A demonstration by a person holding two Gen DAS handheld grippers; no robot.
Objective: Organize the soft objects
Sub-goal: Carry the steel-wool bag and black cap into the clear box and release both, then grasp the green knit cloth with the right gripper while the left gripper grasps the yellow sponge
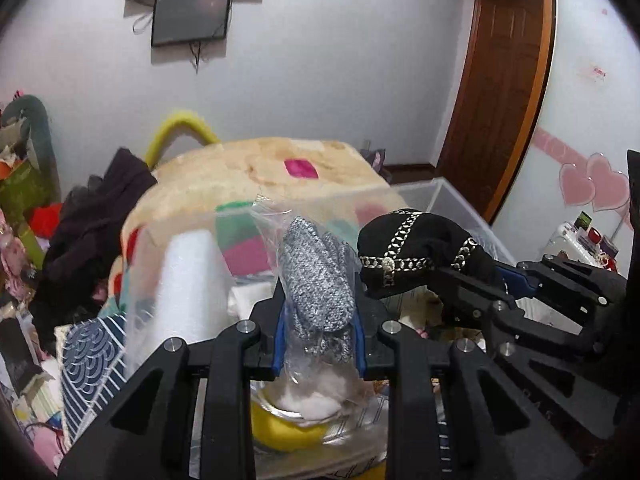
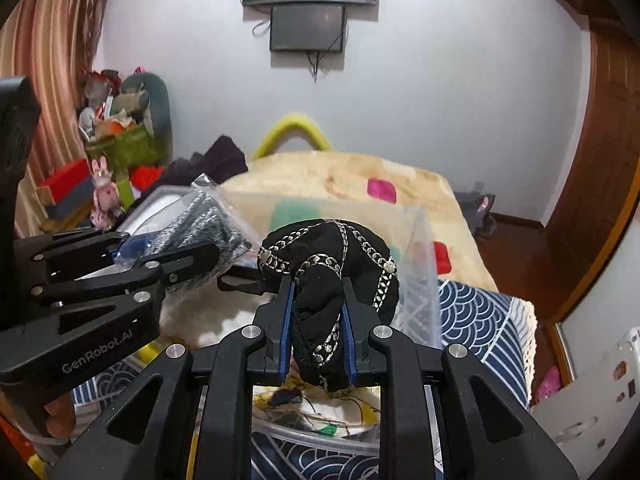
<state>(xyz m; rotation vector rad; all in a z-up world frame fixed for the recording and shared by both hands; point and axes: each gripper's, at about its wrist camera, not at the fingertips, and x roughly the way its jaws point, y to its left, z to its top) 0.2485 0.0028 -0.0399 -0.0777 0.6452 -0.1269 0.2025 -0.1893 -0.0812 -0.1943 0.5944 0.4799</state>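
A bed [image 2: 344, 176] with a beige blanket is seen behind a clear bin [image 2: 420, 264]. Above the bin, a bagged grey knit [image 1: 316, 276] is clamped in the left gripper [image 1: 320, 344], and a black chain-print cloth [image 2: 328, 280] is clenched in the right gripper [image 2: 318, 344].

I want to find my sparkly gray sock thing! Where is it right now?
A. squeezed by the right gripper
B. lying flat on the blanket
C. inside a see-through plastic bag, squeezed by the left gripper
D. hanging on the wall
C: the gray knit piece sits inside a clear plastic bag pinched by the left gripper, while the right gripper is shut on the black chain-print cloth.
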